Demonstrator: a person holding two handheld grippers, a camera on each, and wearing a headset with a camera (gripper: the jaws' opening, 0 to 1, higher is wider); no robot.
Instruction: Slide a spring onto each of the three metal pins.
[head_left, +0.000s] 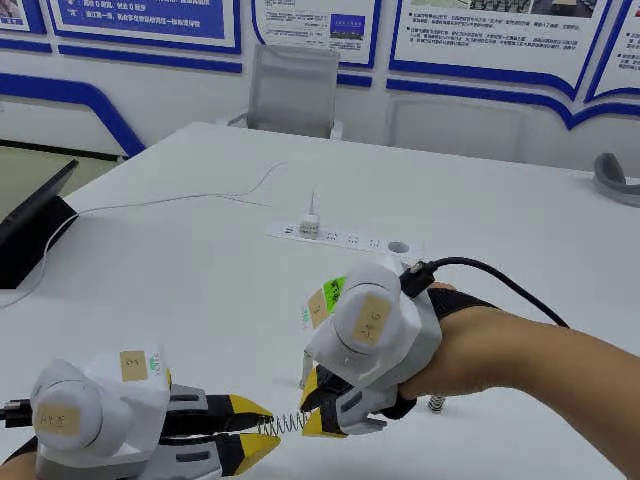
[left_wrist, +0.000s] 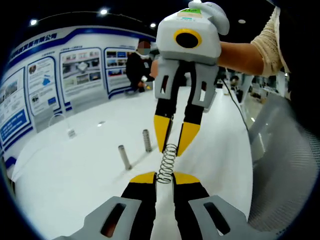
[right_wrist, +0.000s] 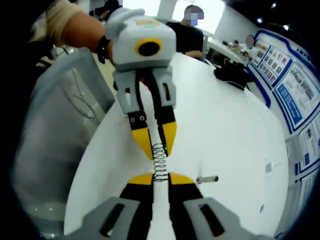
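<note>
spring: short coil (head_left: 287, 423), low centre of the head view, held off the table (head_left: 200, 250) between the two grippers.
left gripper: (head_left: 268, 428) lower left of the head view. Jaws are pinched together on one end of the spring; in the left gripper view its tips (left_wrist: 165, 177) meet at the coil's bottom end (left_wrist: 167, 162).
right gripper: (head_left: 312, 408) centre bottom of the head view. Jaws are closed down on the other end, and in the left gripper view it comes in from the top (left_wrist: 171, 145).
key relation: the spring's long axis runs straight from one gripper's tips to the other's, near horizontal in the head view. The grippers face each other tip to tip, so both are equally near it.
pins: left pin (left_wrist: 124, 156) and right pin (left_wrist: 146, 140) stand upright on the table, left of centre in the left gripper view and well apart from the spring. The next move likely needs the coil turned upright over a pin top.
right gripper view: one pin (right_wrist: 207, 178) sits just right of its own tips (right_wrist: 155, 178), lying sideways in frame because the view is rolled.
hard to tell: the right pin looks ribbed, so it may already carry a coil. A small upright piece (head_left: 437, 403) under the forearm at lower right of the head view is partly hidden. Whether anything runs inside the held spring cannot be made out.
</note>
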